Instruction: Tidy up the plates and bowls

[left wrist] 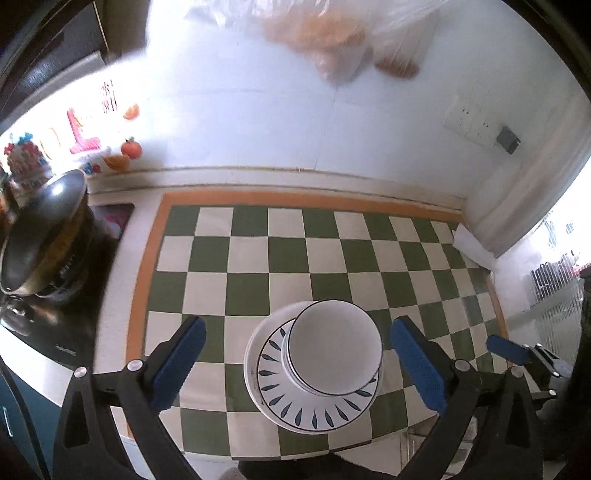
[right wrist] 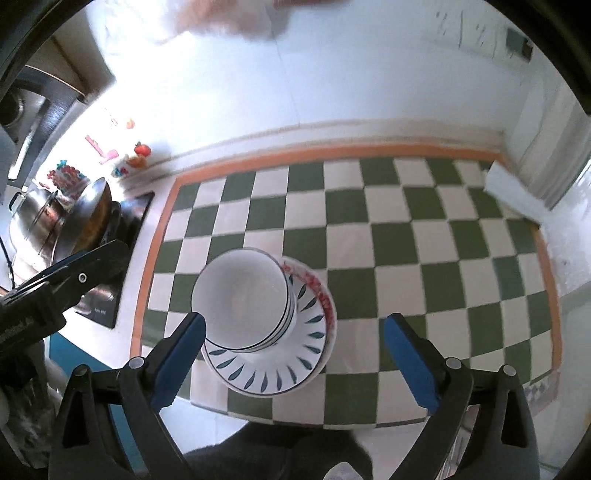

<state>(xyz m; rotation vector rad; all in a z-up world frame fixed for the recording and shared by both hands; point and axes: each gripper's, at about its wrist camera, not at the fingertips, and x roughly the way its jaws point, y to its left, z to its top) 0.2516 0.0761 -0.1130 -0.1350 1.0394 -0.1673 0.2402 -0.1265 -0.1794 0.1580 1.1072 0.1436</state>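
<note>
A stack of white bowls point(left wrist: 334, 352) sits on a white plate with blue leaf marks point(left wrist: 314, 410), which lies on further plates, on the green-and-white checkered mat point(left wrist: 258, 258). My left gripper point(left wrist: 299, 365) is open and empty, hovering above the stack with a finger on either side. In the right wrist view the same bowls point(right wrist: 240, 299) rest on the leaf plate point(right wrist: 266, 373) above a red-patterned plate point(right wrist: 325, 295). My right gripper point(right wrist: 295, 358) is open and empty, above and to the right of the stack. The right gripper's fingertip point(left wrist: 506, 349) shows in the left view.
A wok point(left wrist: 40, 236) sits on a black cooktop point(left wrist: 44, 332) left of the mat. Colourful stickers point(left wrist: 125, 147) mark the white wall. A plastic bag point(left wrist: 332, 33) hangs above. A white box point(right wrist: 513, 192) lies at the mat's far right corner.
</note>
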